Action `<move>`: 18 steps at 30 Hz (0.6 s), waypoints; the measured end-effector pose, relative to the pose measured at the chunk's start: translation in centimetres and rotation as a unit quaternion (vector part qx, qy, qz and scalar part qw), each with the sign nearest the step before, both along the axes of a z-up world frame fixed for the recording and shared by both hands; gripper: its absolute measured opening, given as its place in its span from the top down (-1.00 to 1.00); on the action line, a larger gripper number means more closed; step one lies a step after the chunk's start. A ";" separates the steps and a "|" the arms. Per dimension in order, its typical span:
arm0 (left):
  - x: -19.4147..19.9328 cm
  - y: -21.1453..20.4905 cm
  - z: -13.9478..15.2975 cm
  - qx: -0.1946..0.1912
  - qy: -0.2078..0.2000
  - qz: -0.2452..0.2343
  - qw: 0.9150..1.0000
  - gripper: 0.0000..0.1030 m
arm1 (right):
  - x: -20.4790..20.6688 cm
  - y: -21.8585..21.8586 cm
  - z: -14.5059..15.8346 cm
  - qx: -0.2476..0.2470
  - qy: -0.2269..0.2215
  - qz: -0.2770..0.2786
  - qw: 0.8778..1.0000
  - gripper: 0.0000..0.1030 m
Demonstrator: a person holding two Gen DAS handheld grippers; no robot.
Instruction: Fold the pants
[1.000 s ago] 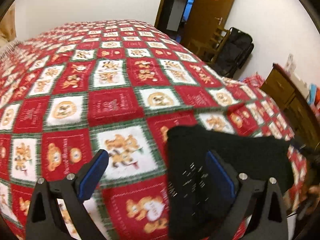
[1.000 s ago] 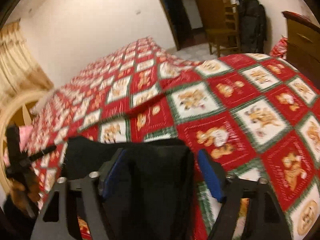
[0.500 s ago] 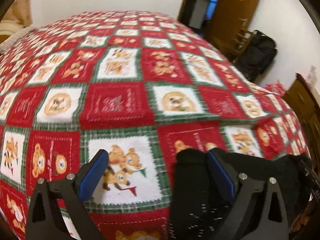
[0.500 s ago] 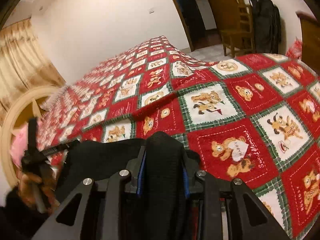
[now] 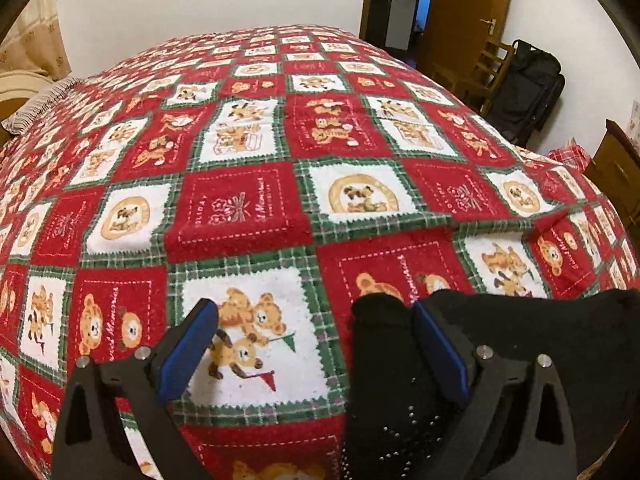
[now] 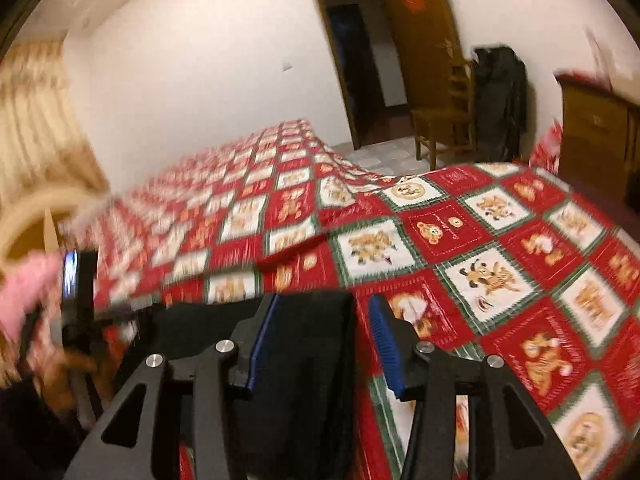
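A bed (image 5: 280, 140) is filling most of both views, lying ahead of and beneath each hand-held gripper, and a red, white and green patchwork quilt (image 6: 500, 248) printed with bears is covering it. Beyond the bed, a brown door (image 5: 468, 8) is standing open ahead of the left hand-held gripper, with a wooden chair (image 6: 444, 120) and a black bag (image 5: 528, 92) beside it.

The black pants (image 5: 540, 340) are lying on the quilt at the near edge, stretching from the left hand-held gripper toward its right side. In the right wrist view the pants (image 6: 308, 360) are bunching between and to the left of the fingers.

The left hand-held gripper (image 5: 316, 348) is standing wide open: its right finger is sitting against the pants' end, while its left finger is hovering over a bear square, well apart from the cloth.

The right hand-held gripper (image 6: 324, 344) is standing partly released, a fold of the pants lying between its blue pads, close against the left pad with a gap at the right one. This view is blurring with motion.
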State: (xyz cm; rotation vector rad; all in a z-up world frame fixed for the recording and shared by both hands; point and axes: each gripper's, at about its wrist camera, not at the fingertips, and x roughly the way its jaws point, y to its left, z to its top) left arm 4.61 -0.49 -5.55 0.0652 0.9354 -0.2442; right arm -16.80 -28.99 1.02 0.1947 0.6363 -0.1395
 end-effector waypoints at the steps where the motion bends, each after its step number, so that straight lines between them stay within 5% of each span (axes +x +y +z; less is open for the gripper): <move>1: -0.1 -0.1 0.0 0.003 -0.002 0.000 1.000 -0.91 | -0.1 0.5 -0.4 -0.012 0.012 0.005 1.000 0.31; 2: -0.1 -0.2 0.1 0.007 -0.004 0.000 1.000 -0.91 | 0.0 1.0 -1.1 -0.015 0.028 0.013 0.999 0.53; 5: -0.2 -0.4 0.1 0.013 -0.006 0.000 1.000 -0.91 | -0.2 1.0 -3.2 -0.012 0.065 0.004 0.998 0.55; 12: -0.2 -0.4 0.2 0.020 -0.007 -0.005 1.000 -0.91 | -1.7 0.5 -3.9 0.007 0.063 -0.001 0.998 0.54; 17: -0.8 1.3 1.0 -0.036 0.017 -0.022 0.999 -0.91 | -3.1 -0.1 -2.5 0.051 0.028 -0.010 0.998 0.48; 18: -1.1 1.7 1.3 -0.053 0.022 -0.027 0.998 -0.91 | -3.4 -0.2 -2.0 0.065 0.013 -0.011 0.998 0.25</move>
